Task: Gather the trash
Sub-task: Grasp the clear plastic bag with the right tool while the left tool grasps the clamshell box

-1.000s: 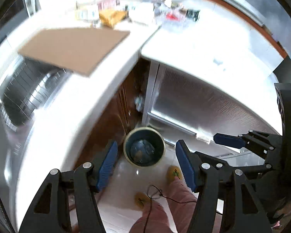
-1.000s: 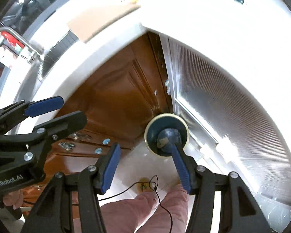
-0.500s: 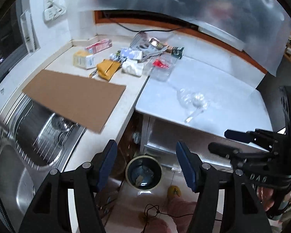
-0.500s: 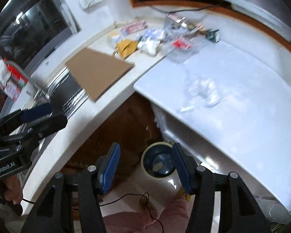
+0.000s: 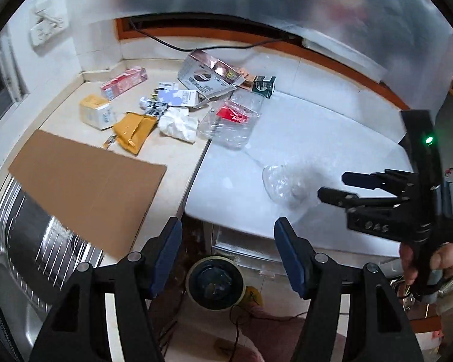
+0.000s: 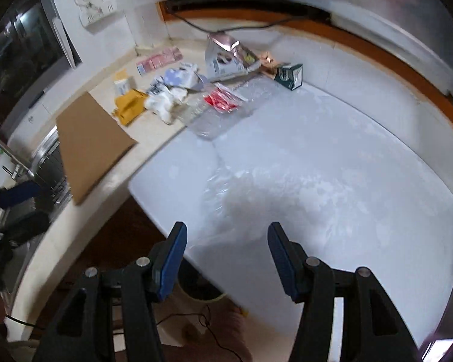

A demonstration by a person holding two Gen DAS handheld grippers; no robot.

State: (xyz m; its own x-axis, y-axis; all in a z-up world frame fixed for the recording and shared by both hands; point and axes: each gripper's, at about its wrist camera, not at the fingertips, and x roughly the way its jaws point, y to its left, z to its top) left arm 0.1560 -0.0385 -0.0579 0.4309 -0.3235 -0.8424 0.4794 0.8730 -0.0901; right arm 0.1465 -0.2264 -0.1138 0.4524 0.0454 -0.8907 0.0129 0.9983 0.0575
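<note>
Trash lies in the counter corner: a yellow packet (image 5: 135,131), a white tissue wad (image 5: 178,124), a crushed clear bottle with a red label (image 5: 231,119), a silver box (image 5: 207,74), a green carton (image 5: 264,86), a red pack (image 5: 123,82). A clear plastic bag (image 5: 282,182) lies on the white counter; it also shows in the right wrist view (image 6: 226,190), just ahead of my right gripper (image 6: 226,253). The round bin (image 5: 216,282) stands on the floor below. My left gripper (image 5: 228,256) is open and empty above the bin. My right gripper is open and empty.
A brown cardboard sheet (image 5: 84,185) overhangs the steel sink (image 5: 33,241). A small yellow-white box (image 5: 95,111) sits near the wall. My right gripper's body (image 5: 407,205) shows at the right of the left wrist view. A cable runs along the back wall.
Both grippers have risen from over the floor bin to counter height and now face the trash pile. Both stayed open and empty.
</note>
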